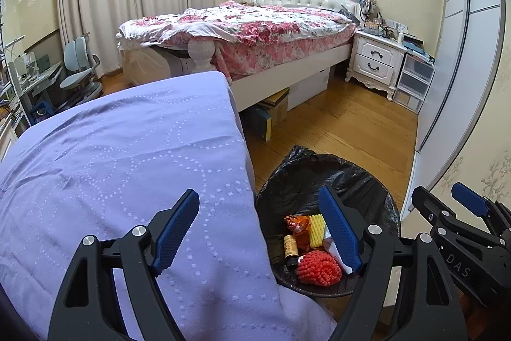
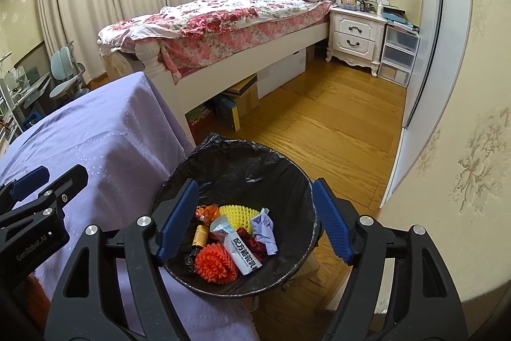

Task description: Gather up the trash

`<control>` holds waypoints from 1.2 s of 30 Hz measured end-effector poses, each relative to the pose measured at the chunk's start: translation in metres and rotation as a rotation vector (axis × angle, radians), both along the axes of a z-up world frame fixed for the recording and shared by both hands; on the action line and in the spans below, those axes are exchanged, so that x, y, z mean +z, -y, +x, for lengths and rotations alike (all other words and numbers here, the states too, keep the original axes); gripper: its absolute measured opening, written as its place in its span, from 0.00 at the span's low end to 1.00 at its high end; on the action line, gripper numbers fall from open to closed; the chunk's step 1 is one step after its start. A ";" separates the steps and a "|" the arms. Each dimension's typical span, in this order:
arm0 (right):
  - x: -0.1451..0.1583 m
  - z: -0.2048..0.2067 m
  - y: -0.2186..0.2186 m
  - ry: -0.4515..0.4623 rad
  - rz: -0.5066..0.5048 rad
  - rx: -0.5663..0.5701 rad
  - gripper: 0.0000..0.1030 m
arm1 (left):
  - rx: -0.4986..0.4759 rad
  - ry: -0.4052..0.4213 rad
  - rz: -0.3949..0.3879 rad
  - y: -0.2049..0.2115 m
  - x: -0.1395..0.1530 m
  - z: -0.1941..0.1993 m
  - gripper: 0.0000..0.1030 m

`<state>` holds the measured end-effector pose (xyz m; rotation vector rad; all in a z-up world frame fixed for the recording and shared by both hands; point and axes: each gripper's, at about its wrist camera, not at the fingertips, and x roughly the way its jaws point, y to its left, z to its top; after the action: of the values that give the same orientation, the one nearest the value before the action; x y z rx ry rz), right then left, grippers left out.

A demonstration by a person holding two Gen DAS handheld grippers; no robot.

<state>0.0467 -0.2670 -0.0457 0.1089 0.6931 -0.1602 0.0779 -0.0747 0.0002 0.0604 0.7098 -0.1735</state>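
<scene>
A bin with a black liner stands on the floor beside the lavender-covered table. Inside lie an orange bumpy ball, a yellow foam net, a white sachet, crumpled lilac paper, a small brown bottle and an orange wrapper. My right gripper is open and empty above the bin. My left gripper is open and empty over the table's right edge, next to the bin. The right gripper also shows in the left wrist view.
A bed with a floral cover stands behind the table, with boxes under it. A white nightstand and plastic drawers are at the back right. A wall is close on the right. Wooden floor lies beyond the bin.
</scene>
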 end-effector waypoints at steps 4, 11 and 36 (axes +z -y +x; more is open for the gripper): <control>0.003 -0.008 -0.006 0.007 -0.005 0.009 0.72 | 0.013 0.015 0.000 -0.007 0.005 -0.008 0.76; 0.007 -0.021 -0.017 0.015 -0.012 0.026 0.72 | 0.044 0.033 0.018 -0.022 0.008 -0.023 0.78; 0.025 -0.059 -0.047 0.071 -0.034 0.062 0.76 | 0.095 0.093 0.005 -0.059 0.024 -0.067 0.78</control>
<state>-0.0124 -0.2197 -0.0209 0.0606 0.6225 -0.1083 0.0104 -0.0161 0.0238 0.0393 0.6190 -0.0770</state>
